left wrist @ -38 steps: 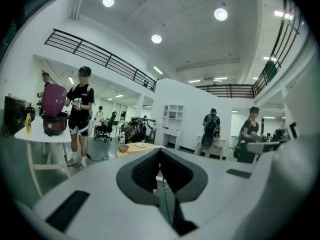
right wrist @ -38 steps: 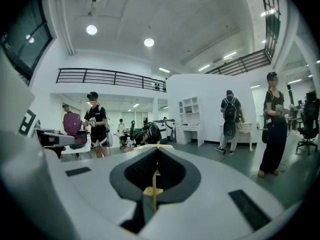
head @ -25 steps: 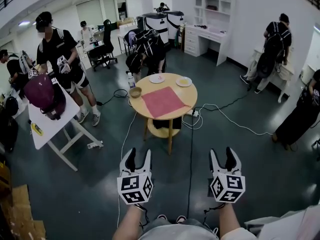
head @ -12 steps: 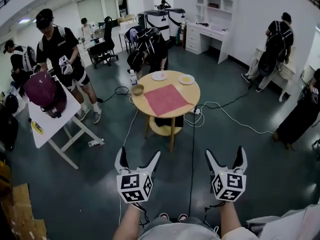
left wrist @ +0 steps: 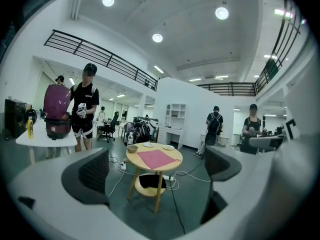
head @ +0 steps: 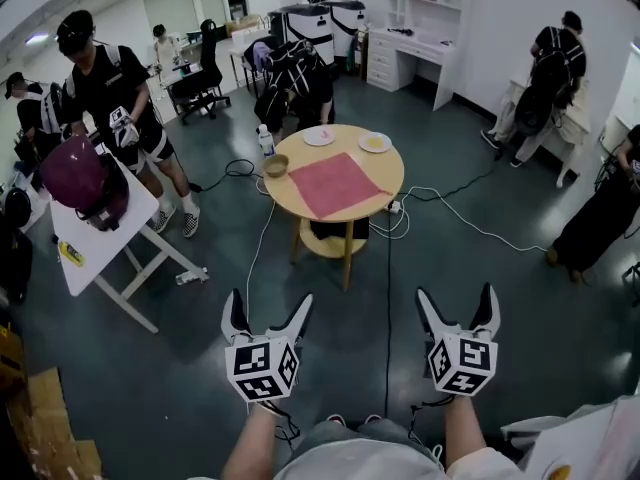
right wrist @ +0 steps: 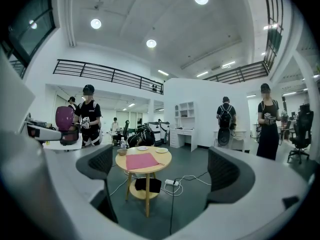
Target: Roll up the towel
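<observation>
A pink-red towel (head: 335, 183) lies spread flat on a round wooden table (head: 280, 190) some way ahead of me across the floor. My left gripper (head: 268, 308) and right gripper (head: 456, 303) hang side by side over the dark floor, well short of the table. Both have just been opening and now stand open wide with nothing between their fingers. In the left gripper view the towel (left wrist: 156, 158) shows far off between the left gripper's (left wrist: 157, 173) pads. The right gripper view frames the towel (right wrist: 141, 161) the same way between the right gripper's (right wrist: 160, 171) pads.
On the round table stand a bowl (head: 277, 164), a bottle (head: 265, 143) and two plates (head: 319, 136) (head: 374, 142). Cables (head: 388, 268) run over the floor toward the table. A white folding table (head: 90, 243) with a maroon bag (head: 75, 176) stands at the left. Several people stand around the room.
Both grippers' jaws have spread from narrow to wide. The left gripper has shifted slightly left, and the round table sits a little nearer in the head view.
</observation>
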{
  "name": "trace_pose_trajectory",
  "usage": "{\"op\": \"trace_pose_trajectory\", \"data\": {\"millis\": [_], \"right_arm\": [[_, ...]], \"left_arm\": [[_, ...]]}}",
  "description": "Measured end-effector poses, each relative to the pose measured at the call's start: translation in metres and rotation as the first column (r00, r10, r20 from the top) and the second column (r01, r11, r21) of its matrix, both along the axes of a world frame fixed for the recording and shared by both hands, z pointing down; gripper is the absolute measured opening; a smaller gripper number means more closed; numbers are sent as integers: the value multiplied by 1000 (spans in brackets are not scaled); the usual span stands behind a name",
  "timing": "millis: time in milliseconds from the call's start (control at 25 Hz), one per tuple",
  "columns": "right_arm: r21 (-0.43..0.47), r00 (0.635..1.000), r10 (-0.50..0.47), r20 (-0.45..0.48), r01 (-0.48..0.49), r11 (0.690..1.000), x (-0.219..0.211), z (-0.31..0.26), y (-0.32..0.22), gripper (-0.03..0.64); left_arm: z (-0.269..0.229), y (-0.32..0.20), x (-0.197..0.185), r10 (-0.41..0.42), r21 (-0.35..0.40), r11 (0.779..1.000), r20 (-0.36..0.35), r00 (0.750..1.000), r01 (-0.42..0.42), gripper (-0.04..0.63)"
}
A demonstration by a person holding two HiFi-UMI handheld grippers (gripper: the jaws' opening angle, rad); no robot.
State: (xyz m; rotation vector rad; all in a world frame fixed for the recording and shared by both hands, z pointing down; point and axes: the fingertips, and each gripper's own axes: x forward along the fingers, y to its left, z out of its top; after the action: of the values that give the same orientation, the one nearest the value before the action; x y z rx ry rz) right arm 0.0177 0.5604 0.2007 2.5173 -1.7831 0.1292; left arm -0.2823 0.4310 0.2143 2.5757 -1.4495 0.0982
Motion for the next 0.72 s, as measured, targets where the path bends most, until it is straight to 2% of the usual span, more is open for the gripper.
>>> {"op": "trace_pose_trajectory", "data": {"millis": [240, 480, 720], "right_arm": [[-32, 1000, 24, -5, -25, 999, 0, 11, -6, 588], [-53, 999, 37, 13, -36, 998, 10, 23, -26, 587], [-59, 999, 32, 33, -30, 998, 36, 26, -67, 588]], "left_arm": [[18, -18, 0, 19, -32, 999, 4, 1000, -19, 584], [32, -42, 18, 47, -64, 997, 0, 999, -47, 584], [31, -80, 43, 43, -74, 996, 10, 999, -42, 583]]}}
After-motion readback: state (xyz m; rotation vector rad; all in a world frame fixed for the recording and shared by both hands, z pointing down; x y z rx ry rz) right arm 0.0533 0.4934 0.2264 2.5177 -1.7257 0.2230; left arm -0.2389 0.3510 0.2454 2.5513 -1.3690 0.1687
